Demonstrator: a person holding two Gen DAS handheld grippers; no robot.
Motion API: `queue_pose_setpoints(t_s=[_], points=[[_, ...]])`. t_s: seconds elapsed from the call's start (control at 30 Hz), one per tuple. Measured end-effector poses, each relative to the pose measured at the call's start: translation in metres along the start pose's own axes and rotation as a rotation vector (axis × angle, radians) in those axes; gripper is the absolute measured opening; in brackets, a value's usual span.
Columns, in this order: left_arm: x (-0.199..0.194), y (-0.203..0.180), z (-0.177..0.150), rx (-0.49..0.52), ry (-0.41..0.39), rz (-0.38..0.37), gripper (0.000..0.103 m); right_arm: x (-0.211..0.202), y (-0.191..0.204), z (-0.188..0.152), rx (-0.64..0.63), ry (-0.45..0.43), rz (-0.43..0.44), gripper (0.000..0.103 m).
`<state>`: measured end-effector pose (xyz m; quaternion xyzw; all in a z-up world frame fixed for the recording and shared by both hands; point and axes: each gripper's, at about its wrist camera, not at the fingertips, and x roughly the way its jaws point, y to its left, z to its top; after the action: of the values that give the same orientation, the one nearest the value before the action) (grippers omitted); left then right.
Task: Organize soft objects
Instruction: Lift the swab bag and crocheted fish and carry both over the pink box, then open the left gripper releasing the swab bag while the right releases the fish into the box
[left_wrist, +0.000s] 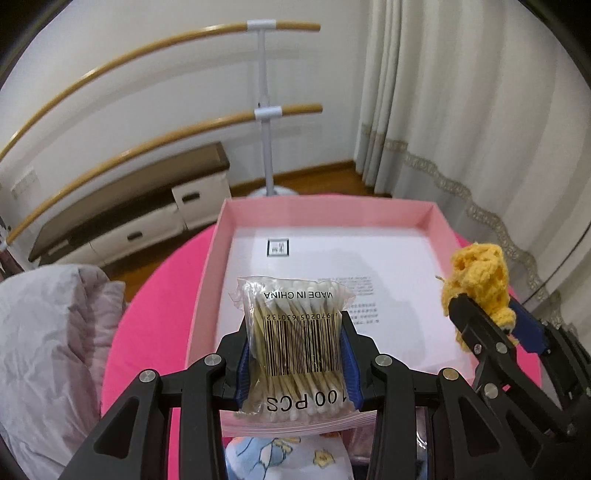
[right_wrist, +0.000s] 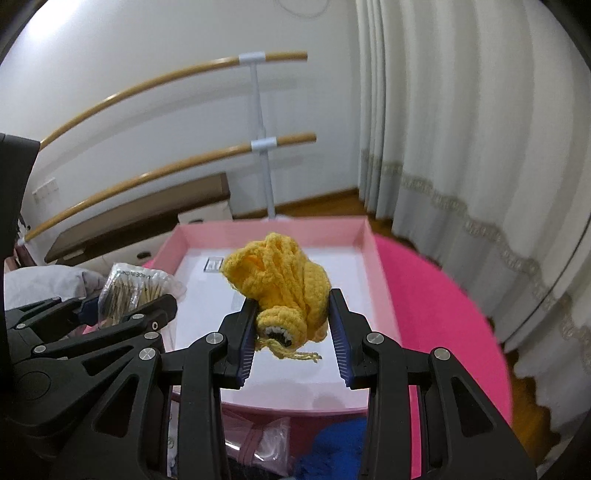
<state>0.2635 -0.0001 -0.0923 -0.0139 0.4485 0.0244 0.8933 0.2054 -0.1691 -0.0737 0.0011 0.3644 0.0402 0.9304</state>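
Note:
My left gripper (left_wrist: 295, 325) is shut on a clear bag of cotton swabs (left_wrist: 295, 332) with a barcode label, held above the near left part of a pink box (left_wrist: 432, 218) lined with white paper. My right gripper (right_wrist: 291, 306) is shut on a yellow crocheted toy (right_wrist: 280, 280), held above the same pink box (right_wrist: 369, 240). In the left wrist view the right gripper (left_wrist: 476, 306) and the yellow toy (left_wrist: 476, 273) show at the right. In the right wrist view the left gripper (right_wrist: 125, 306) and the swab bag (right_wrist: 133, 288) show at the left.
The box rests on a round hot-pink table (left_wrist: 155, 314). A printed cloth (left_wrist: 280, 458) lies below the left gripper. A blue knitted item (right_wrist: 332, 450) and a plastic bag (right_wrist: 266, 439) lie near the front. Grey bedding (left_wrist: 48, 332) is at left; curtains (left_wrist: 480, 129) at right.

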Motion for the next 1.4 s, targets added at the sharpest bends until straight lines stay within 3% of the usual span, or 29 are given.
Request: queue_pose_setpoints(t_s=[0.17, 0.47, 0.57, 0.63, 0.7, 0.8, 0.93, 1.4], points=[[0.032, -0.013, 0.026, 0.004, 0.049, 0.003, 0.037, 0.016, -0.003, -0.007, 0.0, 0.042, 0.0, 0.034], [0.05, -0.016, 0.029, 0.003, 0.068, 0.022, 0.039, 0.026, -0.006, -0.009, -0.035, 0.055, -0.027, 0.042], [0.049, -0.011, 0.025, -0.014, 0.067, 0.023, 0.043, 0.023, -0.008, -0.009, -0.02, 0.048, -0.044, 0.054], [0.049, -0.004, 0.02, -0.029, 0.081, 0.035, 0.058, 0.024, -0.014, -0.006, 0.009, 0.049, -0.062, 0.07], [0.054, 0.001, 0.02, -0.044, 0.094, 0.032, 0.065, 0.022, -0.021, -0.005, 0.046, 0.04, -0.054, 0.08], [0.05, 0.004, 0.02, -0.045, 0.096, 0.025, 0.069, 0.019, -0.03, -0.002, 0.091, 0.032, -0.013, 0.091], [0.045, 0.003, 0.017, -0.029, 0.071, 0.04, 0.075, 0.017, -0.033, -0.003, 0.077, 0.034, -0.04, 0.091], [0.043, 0.008, 0.011, -0.034, 0.092, 0.053, 0.076, 0.017, -0.041, -0.005, 0.094, 0.049, -0.042, 0.091]])
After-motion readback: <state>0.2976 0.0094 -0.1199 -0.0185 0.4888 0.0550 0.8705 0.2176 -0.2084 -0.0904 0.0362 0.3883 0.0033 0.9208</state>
